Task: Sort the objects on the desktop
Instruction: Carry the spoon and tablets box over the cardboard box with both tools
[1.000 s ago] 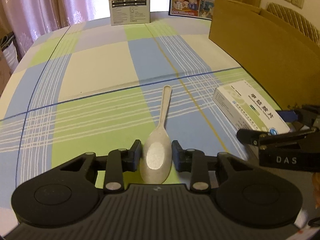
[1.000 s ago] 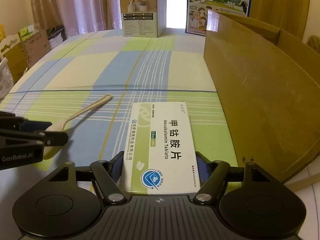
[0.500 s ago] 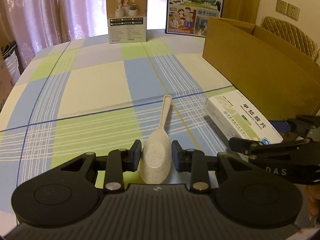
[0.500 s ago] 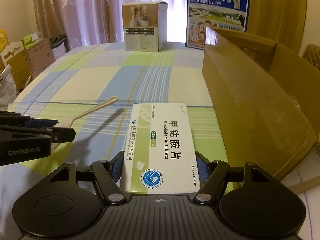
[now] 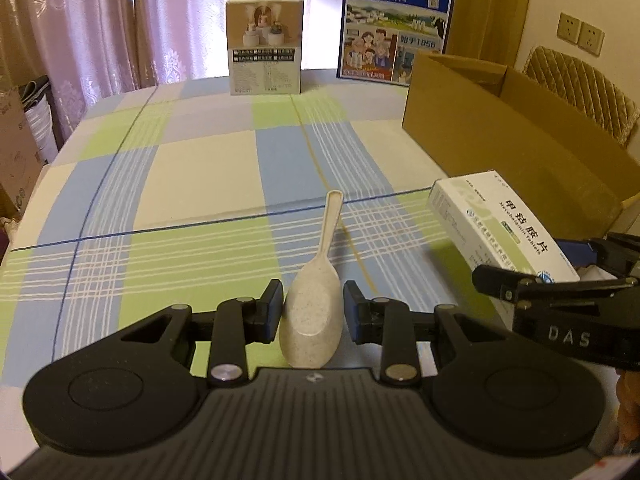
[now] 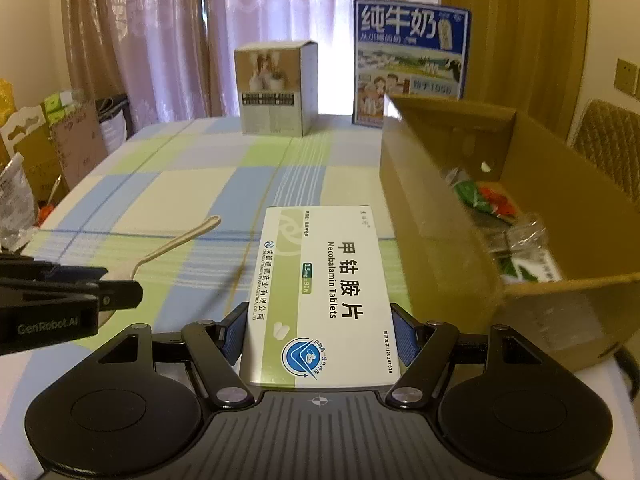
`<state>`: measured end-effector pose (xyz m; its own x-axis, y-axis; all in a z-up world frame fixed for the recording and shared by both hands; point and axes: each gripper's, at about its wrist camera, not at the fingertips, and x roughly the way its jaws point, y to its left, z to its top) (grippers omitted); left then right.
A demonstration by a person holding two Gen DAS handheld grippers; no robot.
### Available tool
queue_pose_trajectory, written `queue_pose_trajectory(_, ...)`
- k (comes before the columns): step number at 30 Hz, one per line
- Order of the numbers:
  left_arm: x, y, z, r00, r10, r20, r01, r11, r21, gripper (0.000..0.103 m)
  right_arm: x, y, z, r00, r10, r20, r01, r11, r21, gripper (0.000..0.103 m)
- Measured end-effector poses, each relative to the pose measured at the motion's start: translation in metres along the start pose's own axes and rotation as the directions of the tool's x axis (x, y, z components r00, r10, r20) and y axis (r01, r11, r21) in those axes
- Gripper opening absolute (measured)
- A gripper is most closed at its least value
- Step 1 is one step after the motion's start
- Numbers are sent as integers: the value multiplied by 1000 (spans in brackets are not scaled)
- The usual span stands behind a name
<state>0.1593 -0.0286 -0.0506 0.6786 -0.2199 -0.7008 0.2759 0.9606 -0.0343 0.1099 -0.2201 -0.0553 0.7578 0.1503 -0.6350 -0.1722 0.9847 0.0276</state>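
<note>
Holding a speckled spoon (image 5: 311, 316) in my left gripper (image 5: 311, 312) and a glossy pill box (image 6: 320, 300) in my right gripper (image 6: 319, 336), I see open checked tablecloth (image 5: 200, 176) ahead, cardboard box (image 6: 440, 216) wall rightward.

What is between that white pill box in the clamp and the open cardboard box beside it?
Nothing visible. The right gripper holds the medicine box off the tablecloth, and only the near wall of the cardboard box lies between them, which it would need to clear. The spoon, held in the left gripper, is on the other side.

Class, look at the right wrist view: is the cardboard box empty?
No: the cardboard box already holds several packets, green and red among them.
</note>
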Motion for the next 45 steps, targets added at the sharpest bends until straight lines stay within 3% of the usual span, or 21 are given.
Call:
queue_pose_trajectory(24,-99,-70,-12,998,-32,53,34,999,-31,27,-108,-45,-2,997,-20,80,16,999,52,68)
queue_pose_trajectory(45,-106,-134,-4,993,-111,44,110,993,34,27,-142,-104,-7,990,-99,96,85,986,142,68)
